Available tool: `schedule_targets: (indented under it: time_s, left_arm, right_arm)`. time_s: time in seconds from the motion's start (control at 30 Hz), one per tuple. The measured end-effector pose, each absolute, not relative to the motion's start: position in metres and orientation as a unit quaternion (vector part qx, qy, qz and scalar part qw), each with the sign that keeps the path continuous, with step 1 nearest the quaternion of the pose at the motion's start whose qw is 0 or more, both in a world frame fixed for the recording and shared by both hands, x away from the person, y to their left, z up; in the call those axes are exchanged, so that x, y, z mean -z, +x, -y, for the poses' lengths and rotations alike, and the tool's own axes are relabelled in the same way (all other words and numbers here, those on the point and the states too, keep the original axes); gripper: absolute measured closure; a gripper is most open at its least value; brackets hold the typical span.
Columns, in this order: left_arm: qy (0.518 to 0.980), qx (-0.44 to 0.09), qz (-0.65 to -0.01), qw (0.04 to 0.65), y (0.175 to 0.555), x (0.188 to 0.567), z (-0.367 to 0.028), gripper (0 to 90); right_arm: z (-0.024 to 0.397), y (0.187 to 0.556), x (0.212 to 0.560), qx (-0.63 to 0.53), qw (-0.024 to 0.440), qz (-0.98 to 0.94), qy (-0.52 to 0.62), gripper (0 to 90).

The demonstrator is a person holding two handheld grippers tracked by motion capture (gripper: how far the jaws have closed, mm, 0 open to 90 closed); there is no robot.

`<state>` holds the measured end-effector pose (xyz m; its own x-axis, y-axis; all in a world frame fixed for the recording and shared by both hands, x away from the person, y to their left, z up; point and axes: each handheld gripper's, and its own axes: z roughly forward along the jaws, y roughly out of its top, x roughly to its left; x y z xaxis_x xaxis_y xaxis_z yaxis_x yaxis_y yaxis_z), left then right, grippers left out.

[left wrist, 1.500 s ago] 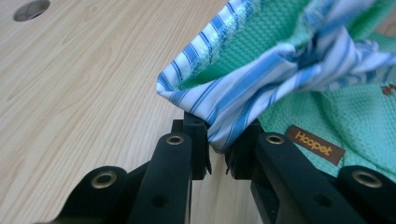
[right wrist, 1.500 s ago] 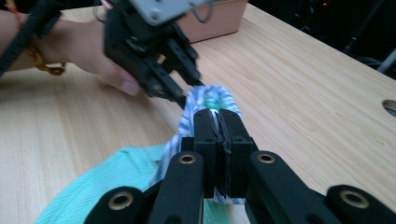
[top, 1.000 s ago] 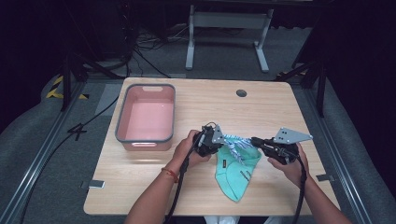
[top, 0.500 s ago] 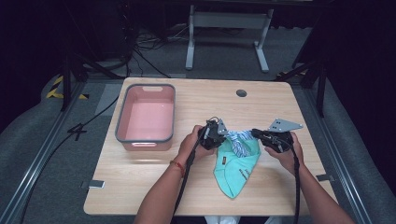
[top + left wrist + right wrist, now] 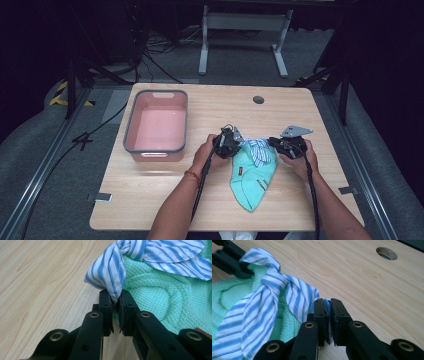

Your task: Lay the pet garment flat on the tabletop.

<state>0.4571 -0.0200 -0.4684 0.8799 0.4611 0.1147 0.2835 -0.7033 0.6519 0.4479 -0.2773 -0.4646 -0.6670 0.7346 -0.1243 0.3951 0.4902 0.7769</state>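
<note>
Flanking the green garment (image 5: pixel 252 180), both jaws pinched on the striped cloth (image 5: pixel 258 150) (pink tub (image 5: pixel 156 127) well left).

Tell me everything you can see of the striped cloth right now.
The striped cloth is thin white fabric with blue stripes, bunched and twisted. It lies across the top of a green knit garment on the wooden table. The left gripper pinches one gathered end, the right gripper the other edge. It sags between them, resting on the green knit.

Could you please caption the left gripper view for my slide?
Left claw pinching a blue-striped cloth beside a green towel.
</note>
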Motion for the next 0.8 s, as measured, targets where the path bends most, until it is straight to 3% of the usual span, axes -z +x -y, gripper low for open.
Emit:
schedule_targets:
  time_s: [0.1, 0.23, 0.4, 0.47, 0.6, 0.8]
  left_arm:
    - [0.911, -0.139, -0.209, 0.326, 0.457, 0.468, 0.019, 80.2]
    - [0.910, -0.148, -0.208, 0.327, 0.452, 0.460, 0.015, 77.1]
    - [0.911, -0.147, -0.201, 0.329, 0.445, 0.454, 0.013, 73.0]
    - [0.911, -0.150, -0.203, 0.326, 0.440, 0.454, 0.015, 63.7]
    - [0.911, -0.147, -0.207, 0.325, 0.434, 0.461, 0.020, 57.0]
    - [0.911, -0.144, -0.212, 0.322, 0.430, 0.471, 0.020, 56.8]
  right_arm:
    - [0.280, 0.450, 0.468, -0.365, 0.232, -0.828, 0.358, 71.5]
    - [0.287, 0.448, 0.464, -0.352, 0.248, -0.821, 0.376, 63.4]
    - [0.296, 0.437, 0.453, -0.365, 0.240, -0.819, 0.372, 61.0]
    - [0.299, 0.428, 0.449, -0.365, 0.231, -0.824, 0.367, 58.3]
    - [0.300, 0.419, 0.448, -0.372, 0.221, -0.829, 0.353, 57.3]
    - [0.296, 0.406, 0.460, -0.350, 0.206, -0.852, 0.332, 56.3]
